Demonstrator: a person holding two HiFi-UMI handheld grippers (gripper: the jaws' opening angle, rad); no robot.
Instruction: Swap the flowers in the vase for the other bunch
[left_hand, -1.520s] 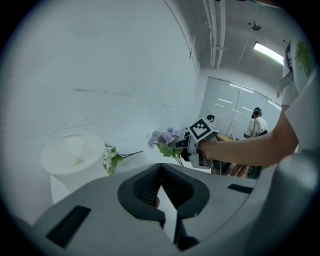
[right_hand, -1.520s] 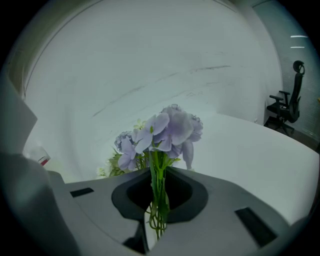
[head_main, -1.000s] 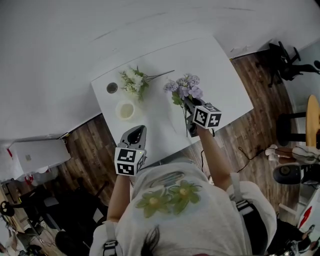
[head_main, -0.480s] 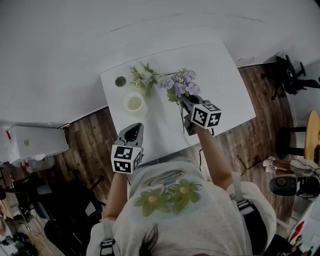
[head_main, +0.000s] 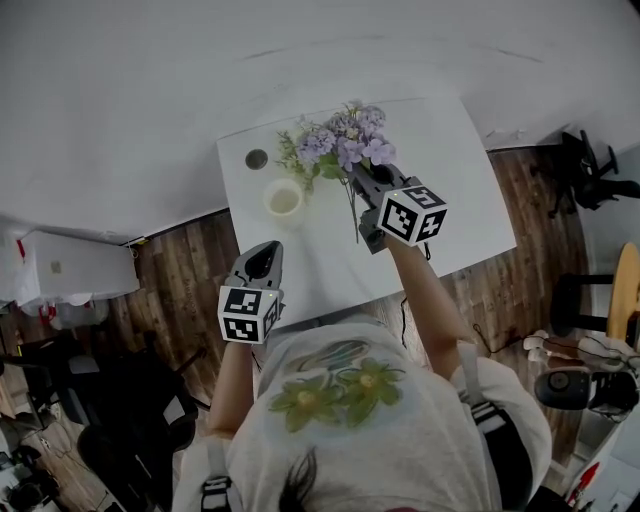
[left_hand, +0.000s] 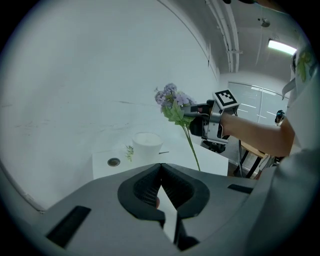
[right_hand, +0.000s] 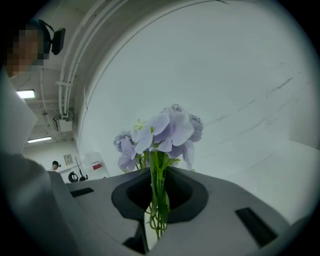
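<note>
1. Slippage was the first risk: the right tongs were clamped on the thin stems of the purple bunch, which was held in the air above the table. A stem could have slid out or twisted between the jaws.
2. The stem ends hung loose below the tongs. One could have missed the mouth of the vase, which looked empty, and caught on its rim.
3. The vase looked light and stood unheld, so a sideways push from the stems could have tipped it. The left tongs were closed on nothing near the table's front edge, well apart from the vase.
4. The white bunch lay on the table just behind the vase, partly hidden by the purple blooms. A low pass could have snagged it or dragged it toward the small round thing.
</note>
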